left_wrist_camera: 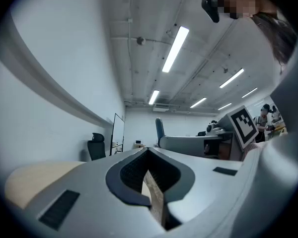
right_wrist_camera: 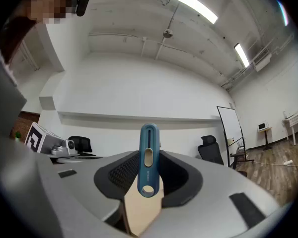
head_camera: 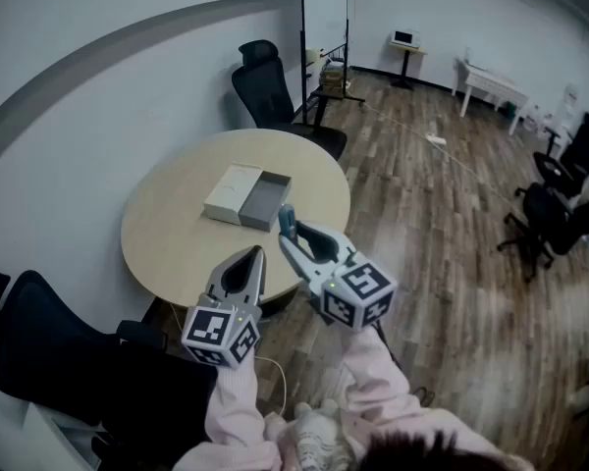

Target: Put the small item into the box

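Small blue slotted item [right_wrist_camera: 149,157], clenched endwise in right tongs [right_wrist_camera: 148,185], ready for the open grey box [head_camera: 265,201]; left tongs [left_wrist_camera: 149,178] closed, empty.

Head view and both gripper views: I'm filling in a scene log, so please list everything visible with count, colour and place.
table: one, light wood, round, centre-left.
box: one, grey, open, on the table.
lid: one, white, left of the box.
small item: one, blue, between the right gripper's jaws.
office chairs: several, black, behind the table, near left, far right.
whiteboard: one, white, far wall.
desk: one, white, far right.
left gripper: grey, shut, empty.
right gripper: grey, shut on the small item.
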`<state>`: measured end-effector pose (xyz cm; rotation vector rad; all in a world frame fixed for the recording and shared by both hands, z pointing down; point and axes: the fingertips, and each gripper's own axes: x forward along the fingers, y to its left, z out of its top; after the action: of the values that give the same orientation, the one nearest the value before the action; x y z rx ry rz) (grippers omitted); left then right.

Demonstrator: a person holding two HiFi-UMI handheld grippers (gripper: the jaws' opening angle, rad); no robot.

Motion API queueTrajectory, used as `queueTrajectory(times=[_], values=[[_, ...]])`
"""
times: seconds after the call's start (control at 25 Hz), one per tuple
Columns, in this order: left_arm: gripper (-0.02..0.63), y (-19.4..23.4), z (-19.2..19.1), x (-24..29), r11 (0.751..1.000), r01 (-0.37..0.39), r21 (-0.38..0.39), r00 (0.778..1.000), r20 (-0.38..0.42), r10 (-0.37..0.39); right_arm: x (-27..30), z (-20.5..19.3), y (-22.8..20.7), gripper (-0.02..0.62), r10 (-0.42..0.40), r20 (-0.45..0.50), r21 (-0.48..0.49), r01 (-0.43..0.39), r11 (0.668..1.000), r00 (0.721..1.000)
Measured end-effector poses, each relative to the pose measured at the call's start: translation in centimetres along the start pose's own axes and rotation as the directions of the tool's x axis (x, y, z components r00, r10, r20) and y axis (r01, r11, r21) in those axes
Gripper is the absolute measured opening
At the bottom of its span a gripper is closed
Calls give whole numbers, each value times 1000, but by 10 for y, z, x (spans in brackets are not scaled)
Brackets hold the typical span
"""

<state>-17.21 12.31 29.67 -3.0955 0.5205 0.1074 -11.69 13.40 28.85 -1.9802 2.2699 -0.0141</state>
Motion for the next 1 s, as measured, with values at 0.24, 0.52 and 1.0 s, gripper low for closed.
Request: queueTrajectory(times=[0.24, 0.52, 1.0], values=[[9, -6, -1, 4, 1000, 6, -8, 1000, 2, -6, -5, 0, -3, 130, -2, -8, -3, 2, 1000, 1000], [9, -16, -4, 14, 1000, 11, -4, 1000, -2, -11, -15, 2, -16, 132, -6, 2, 9, 6, 1000, 1000], [9, -37, -24, 27, 999, -28, -23, 999, -31, 28, -30, -14, -35, 132, 16, -33, 41, -14, 999, 999]])
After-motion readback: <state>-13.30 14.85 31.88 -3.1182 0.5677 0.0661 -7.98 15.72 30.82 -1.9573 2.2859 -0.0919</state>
